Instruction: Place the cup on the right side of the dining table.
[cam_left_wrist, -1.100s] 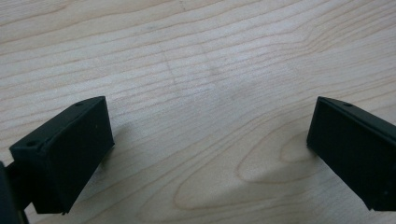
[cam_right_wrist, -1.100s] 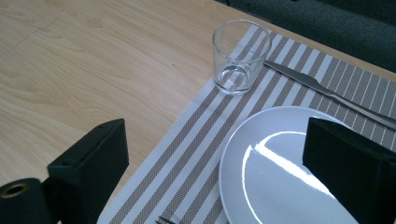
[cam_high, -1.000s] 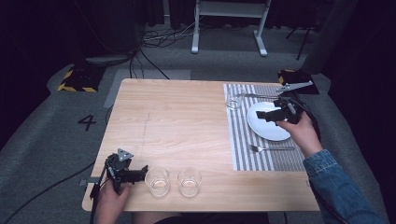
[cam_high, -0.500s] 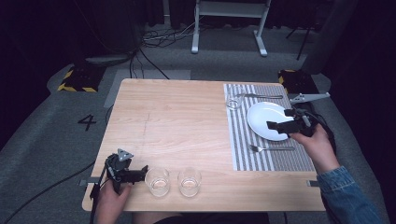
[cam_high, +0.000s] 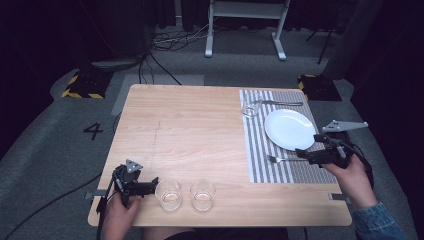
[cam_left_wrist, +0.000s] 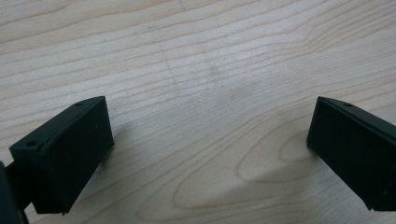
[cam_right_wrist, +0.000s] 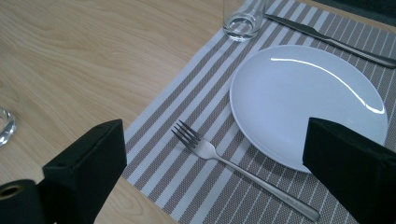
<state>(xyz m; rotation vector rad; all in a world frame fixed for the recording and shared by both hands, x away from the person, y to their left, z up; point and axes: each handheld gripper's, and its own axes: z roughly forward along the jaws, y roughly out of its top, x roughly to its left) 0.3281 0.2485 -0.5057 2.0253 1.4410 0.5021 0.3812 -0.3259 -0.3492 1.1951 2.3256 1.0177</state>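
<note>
**Right gripper swings off the plate and lines up on the fork**

The right gripper (cam_high: 306, 153) has its jaws apart with nothing between them, and they have just been opening a little wider. A second ago it hung over the plate (cam_high: 290, 127); it has since slid toward the near edge of the placemat (cam_high: 257, 145), and the fork (cam_right_wrist: 219, 156) now lies in the gap between the jaws in the right gripper view, its tines toward 10 o'clock and its handle toward 4 o'clock. By my reading the fork is the next pick, not yet touched.

The left gripper (cam_high: 145, 186) has not moved; its jaws stand wide open over bare table (cam_left_wrist: 196, 70), with two glasses (cam_high: 170, 193) just at its 3 o'clock.

At the mat's 12 o'clock end sit a third glass (cam_right_wrist: 243, 18) and a knife (cam_right_wrist: 327, 39), whose tip is cut off in the right gripper view. How high the right jaws ride above the fork is hard to judge.
</note>
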